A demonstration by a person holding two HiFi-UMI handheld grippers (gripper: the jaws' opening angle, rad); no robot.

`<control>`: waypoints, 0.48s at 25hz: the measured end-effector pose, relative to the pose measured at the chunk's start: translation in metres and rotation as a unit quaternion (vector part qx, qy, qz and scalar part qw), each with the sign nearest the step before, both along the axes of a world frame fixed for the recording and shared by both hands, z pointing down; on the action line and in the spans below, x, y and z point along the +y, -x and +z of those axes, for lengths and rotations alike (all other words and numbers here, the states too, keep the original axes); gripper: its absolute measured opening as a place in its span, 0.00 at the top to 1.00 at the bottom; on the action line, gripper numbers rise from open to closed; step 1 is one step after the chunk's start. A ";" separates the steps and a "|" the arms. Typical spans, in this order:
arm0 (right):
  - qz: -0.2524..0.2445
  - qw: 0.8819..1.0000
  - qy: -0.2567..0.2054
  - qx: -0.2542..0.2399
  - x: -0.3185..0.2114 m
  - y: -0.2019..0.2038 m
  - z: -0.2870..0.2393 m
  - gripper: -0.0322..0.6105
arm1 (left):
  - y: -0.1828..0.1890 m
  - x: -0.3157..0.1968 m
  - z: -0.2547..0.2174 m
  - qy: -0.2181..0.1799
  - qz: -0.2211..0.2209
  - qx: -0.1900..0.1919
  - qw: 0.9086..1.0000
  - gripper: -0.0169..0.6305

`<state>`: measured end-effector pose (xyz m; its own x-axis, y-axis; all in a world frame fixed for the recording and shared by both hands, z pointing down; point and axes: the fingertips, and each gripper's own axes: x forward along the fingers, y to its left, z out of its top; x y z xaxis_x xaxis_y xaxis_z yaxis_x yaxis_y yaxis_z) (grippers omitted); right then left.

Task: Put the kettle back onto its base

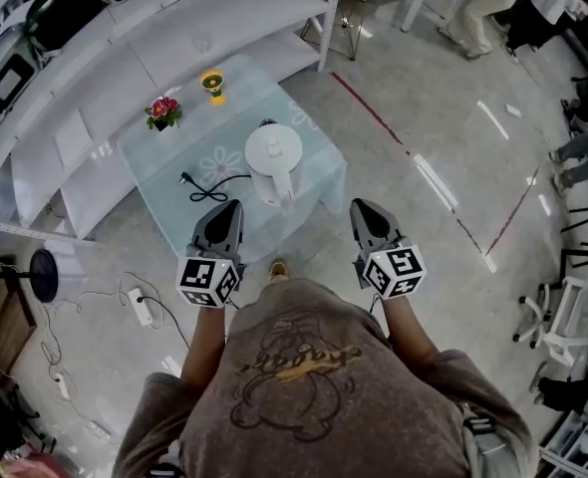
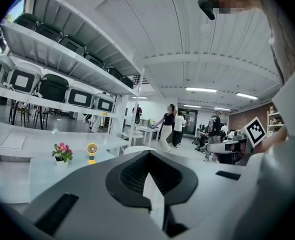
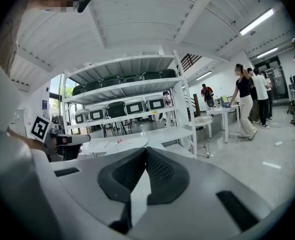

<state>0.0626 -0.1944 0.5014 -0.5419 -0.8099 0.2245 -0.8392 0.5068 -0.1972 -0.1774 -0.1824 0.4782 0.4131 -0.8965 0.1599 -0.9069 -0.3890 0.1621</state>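
The white kettle (image 1: 273, 157) stands upright on the low glass table (image 1: 174, 157), near its front edge. A black power cord (image 1: 212, 184) with its plug lies on the glass and runs to the kettle's foot; I cannot tell whether the base is under it. My left gripper (image 1: 232, 205) and right gripper (image 1: 360, 205) hover side by side in front of the table, short of the kettle, one on each side. Both are shut with nothing between the jaws. In the left gripper view the left gripper (image 2: 146, 154) points toward the table; the right gripper (image 3: 145, 149) faces the shelving.
On the table's far side stand a small pot of pink flowers (image 1: 161, 114) and a yellow desk fan (image 1: 213, 85). White shelving (image 1: 125, 58) with dark cases runs behind the table. A power strip (image 1: 141, 307) and cables lie on the floor at left. People stand far off.
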 end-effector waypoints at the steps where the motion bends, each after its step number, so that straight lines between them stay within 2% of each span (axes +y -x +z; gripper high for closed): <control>1: 0.000 1.000 0.000 0.000 0.000 0.000 0.000 0.95 | -0.001 0.000 0.000 0.001 0.000 0.001 1.000 0.94; 12: -0.003 1.000 0.001 0.003 -0.002 -0.003 -0.001 0.95 | -0.004 -0.003 -0.003 0.001 -0.001 0.003 1.000 0.94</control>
